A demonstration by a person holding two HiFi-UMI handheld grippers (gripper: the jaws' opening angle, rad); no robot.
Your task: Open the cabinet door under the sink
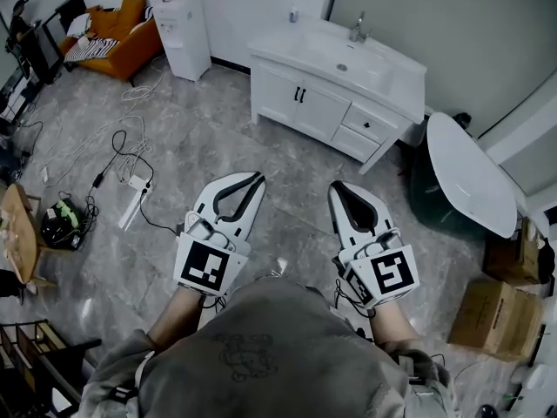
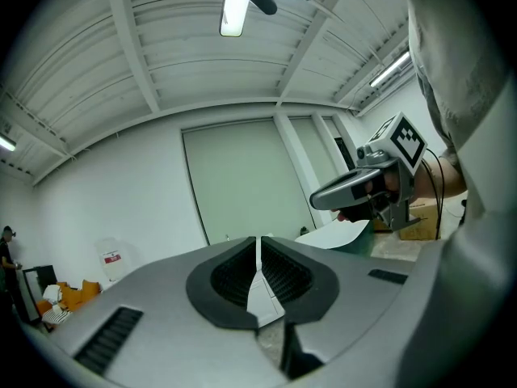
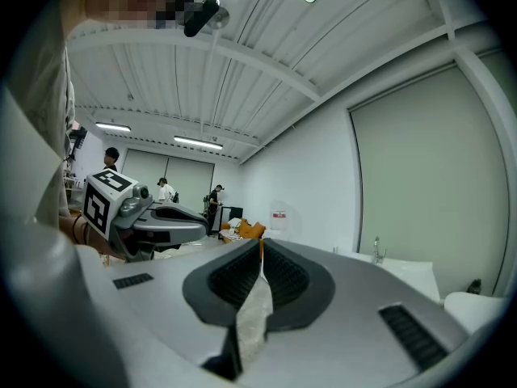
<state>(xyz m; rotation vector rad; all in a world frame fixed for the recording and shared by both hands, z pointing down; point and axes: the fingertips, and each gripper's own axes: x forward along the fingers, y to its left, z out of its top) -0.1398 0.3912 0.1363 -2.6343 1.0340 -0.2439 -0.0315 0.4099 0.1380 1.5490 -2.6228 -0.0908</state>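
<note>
The white double cabinet door with small black handles sits under the white sink, upper centre, well apart from us. Lower centre, our left gripper and right gripper are pressed together and empty. If they arrive unspread, we judge they could knock the handles or catch the neighbouring drawer.

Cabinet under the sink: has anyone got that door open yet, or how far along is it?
Nothing looks done: both cabinet doors under the sink are shut. In hand: nothing. The left gripper and right gripper are shut and empty, held close to the person, with open floor between them and the cabinet. Left to do: approach, take a black handle, pull the door open.
</note>
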